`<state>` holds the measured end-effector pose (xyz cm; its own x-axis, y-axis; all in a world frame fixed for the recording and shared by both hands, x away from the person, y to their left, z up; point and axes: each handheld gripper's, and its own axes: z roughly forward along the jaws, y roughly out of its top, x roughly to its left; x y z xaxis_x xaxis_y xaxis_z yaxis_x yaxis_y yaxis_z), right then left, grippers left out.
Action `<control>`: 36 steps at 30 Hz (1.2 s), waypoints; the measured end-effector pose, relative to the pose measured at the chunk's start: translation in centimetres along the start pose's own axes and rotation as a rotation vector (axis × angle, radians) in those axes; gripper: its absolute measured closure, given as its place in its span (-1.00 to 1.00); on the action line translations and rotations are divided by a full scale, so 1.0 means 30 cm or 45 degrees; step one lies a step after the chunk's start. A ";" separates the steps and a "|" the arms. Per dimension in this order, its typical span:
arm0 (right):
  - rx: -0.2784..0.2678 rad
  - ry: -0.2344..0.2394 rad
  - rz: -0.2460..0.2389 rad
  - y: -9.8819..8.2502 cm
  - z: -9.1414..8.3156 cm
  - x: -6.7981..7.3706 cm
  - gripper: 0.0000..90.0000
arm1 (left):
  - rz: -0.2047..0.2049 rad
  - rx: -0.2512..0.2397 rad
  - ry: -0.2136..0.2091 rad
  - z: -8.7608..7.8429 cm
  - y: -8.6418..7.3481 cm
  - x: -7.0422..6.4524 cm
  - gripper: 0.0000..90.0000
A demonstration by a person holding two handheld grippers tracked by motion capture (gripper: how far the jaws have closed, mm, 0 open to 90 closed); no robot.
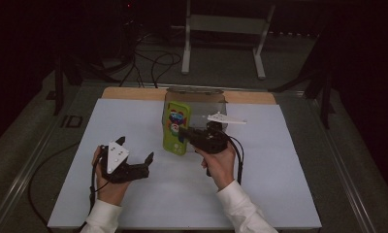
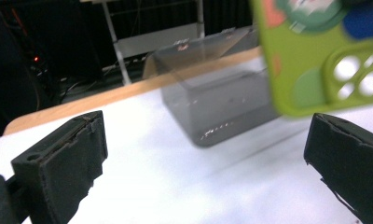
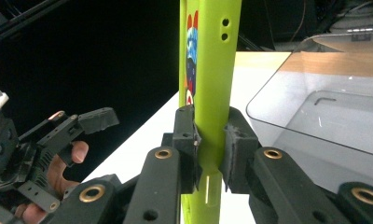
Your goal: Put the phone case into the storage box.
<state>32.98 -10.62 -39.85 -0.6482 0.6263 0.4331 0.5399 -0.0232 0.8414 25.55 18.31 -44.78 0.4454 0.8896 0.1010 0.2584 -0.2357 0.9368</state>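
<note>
my right claw (image 3: 208,154) is clenched on the edge of the green case (image 1: 175,128), holding it upright above the white mat (image 1: 134,204), just in front of the clear box (image 1: 216,103). my left claw (image 1: 134,158) is released, jaws wide with nothing between them, near the case on its left side but apart from it. as i judge it, the step in hand is getting the case into the box with the right claw alone. to do that well i'd keep the grip firm, since the pads pinch only a thin side wall and the case could swing or slip, lift it clear of the box's near rim, and lower it inside before letting go. in the right gripper view the case rises straight up from between my pads, with the box beside it on the right. in the left gripper view the case hangs at the upper right, above and beyond my right-hand jaw, not touching it.
</note>
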 end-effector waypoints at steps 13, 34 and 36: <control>0.040 -0.060 -0.003 0.032 -0.016 -0.014 0.73 | -0.035 0.035 0.026 -0.086 -0.178 0.102 -1.00; 0.095 -0.114 0.011 0.095 -0.017 -0.038 0.73 | -0.043 -0.011 0.147 -0.092 -0.230 0.116 -1.00; 0.095 -0.122 0.021 0.103 -0.018 -0.045 0.73 | -0.042 -0.010 0.151 -0.091 -0.230 0.115 -1.00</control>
<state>35.24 -11.95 -37.65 -0.5869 0.6978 0.4107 0.5905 0.0218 0.8067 22.96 24.09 -49.98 0.3321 0.9370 0.1087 0.2643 -0.2030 0.9428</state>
